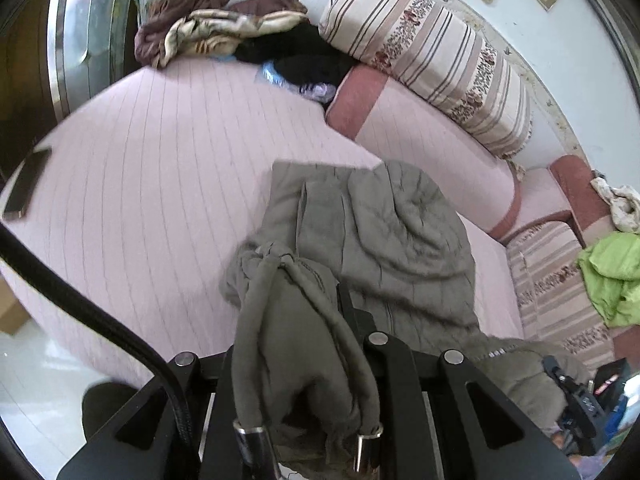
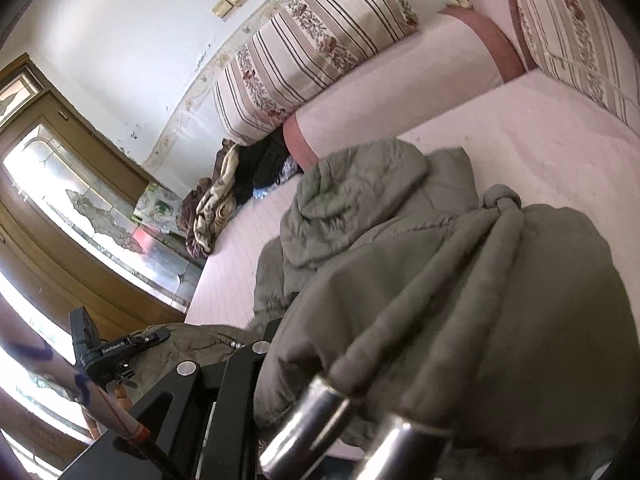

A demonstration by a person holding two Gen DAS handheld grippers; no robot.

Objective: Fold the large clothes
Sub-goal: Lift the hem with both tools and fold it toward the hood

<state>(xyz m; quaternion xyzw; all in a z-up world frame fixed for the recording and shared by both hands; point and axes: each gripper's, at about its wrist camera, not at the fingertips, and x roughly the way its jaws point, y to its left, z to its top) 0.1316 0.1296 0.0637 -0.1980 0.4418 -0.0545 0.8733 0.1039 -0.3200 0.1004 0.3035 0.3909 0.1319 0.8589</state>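
Observation:
A grey-green padded jacket [image 1: 372,236] lies on the pink bed [image 1: 160,168], partly lifted. My left gripper [image 1: 316,304] is shut on a fold of the jacket; cloth and knotted drawstrings [image 1: 280,260] with metal tips drape over its fingers. In the right wrist view the jacket [image 2: 360,208] fills the centre. My right gripper [image 2: 320,304] is buried under the cloth, apparently shut on it, with drawstrings [image 2: 496,200] lying across it. The other gripper shows at the lower left [image 2: 116,352], holding the jacket's edge, and at the lower right in the left wrist view [image 1: 576,400].
Striped bolster pillows [image 1: 432,56] line the wall. A pile of brown, cream and black clothes [image 1: 224,32] sits at the bed's far corner. A green garment [image 1: 612,276] lies at the right. A dark phone [image 1: 26,184] rests on the bed's left edge. A wooden cabinet [image 2: 60,208] stands beside the bed.

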